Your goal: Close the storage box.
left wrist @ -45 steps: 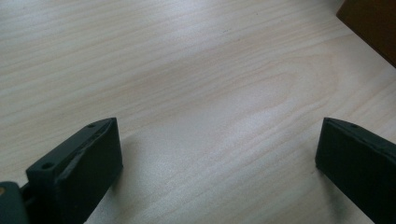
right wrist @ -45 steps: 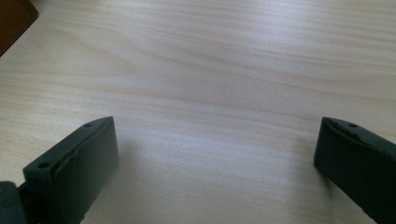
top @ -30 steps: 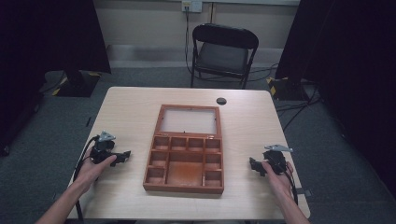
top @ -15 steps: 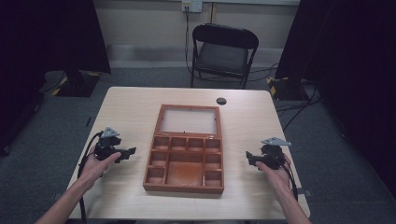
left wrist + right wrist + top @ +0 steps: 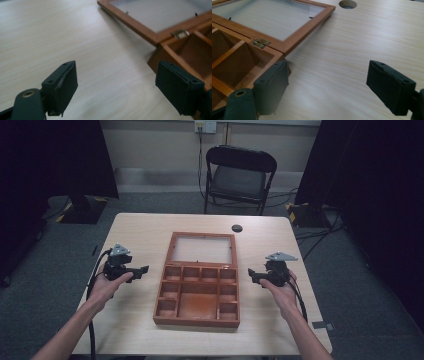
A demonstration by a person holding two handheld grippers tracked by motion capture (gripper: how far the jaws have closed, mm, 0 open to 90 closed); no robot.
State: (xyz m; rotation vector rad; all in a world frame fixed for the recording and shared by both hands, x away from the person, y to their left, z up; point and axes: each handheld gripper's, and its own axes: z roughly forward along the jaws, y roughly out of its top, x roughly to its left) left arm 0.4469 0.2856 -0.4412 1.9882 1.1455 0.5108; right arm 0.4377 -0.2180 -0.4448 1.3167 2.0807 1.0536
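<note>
The wooden box lies open at the middle of the high view, its long axis running from the bottom of the frame toward the top, with the lid folded flat at the upper end. It is reddish-brown: the tray is split into small compartments around one larger one, and the lid is a wood frame around a pale pane, joined by small brass hinges.

The left gripper is at centre left and the right gripper at centre right, each pointing inward at the box. Both stand released, with nothing but table between the pads; the right jaws have just been closing a little.

Against the earlier frames, both hands have risen off the table and drawn nearer the box.
</note>
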